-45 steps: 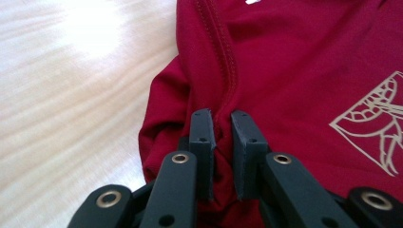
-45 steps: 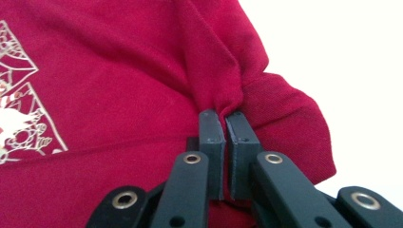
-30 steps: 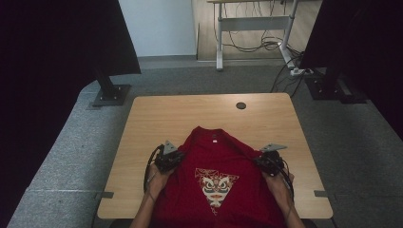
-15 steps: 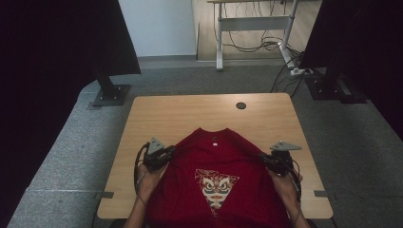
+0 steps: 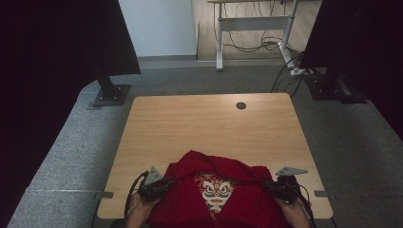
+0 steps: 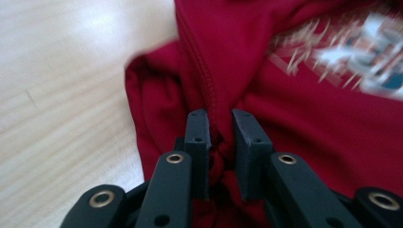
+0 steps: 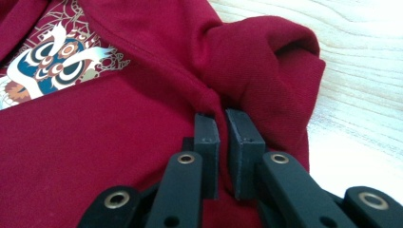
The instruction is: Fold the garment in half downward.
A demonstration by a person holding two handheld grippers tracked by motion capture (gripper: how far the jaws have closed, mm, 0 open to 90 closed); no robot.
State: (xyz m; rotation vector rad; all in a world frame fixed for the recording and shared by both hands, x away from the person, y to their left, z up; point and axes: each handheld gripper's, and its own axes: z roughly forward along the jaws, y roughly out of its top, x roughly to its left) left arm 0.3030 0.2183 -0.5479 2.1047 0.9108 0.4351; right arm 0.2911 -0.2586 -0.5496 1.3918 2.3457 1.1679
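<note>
Left hand-held gripper (image 6: 220, 118): nearly closed, pinching the shirt (image 5: 223, 199)
Right hand-held gripper (image 7: 221, 118): nearly closed, pinching shirt
Shirt: on bench (image 5: 199, 128), near edge

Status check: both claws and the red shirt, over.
Left claw pinching red shirt fabric, jaws just eased slightly. Right claw likewise. Shirt at the table near edge, print up. Nothing in the way.

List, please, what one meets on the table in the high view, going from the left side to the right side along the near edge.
left gripper → red shirt with its printed mask face → right gripper, all on the wooden table. Each gripper is shut on a pinch of the shirt.
</note>
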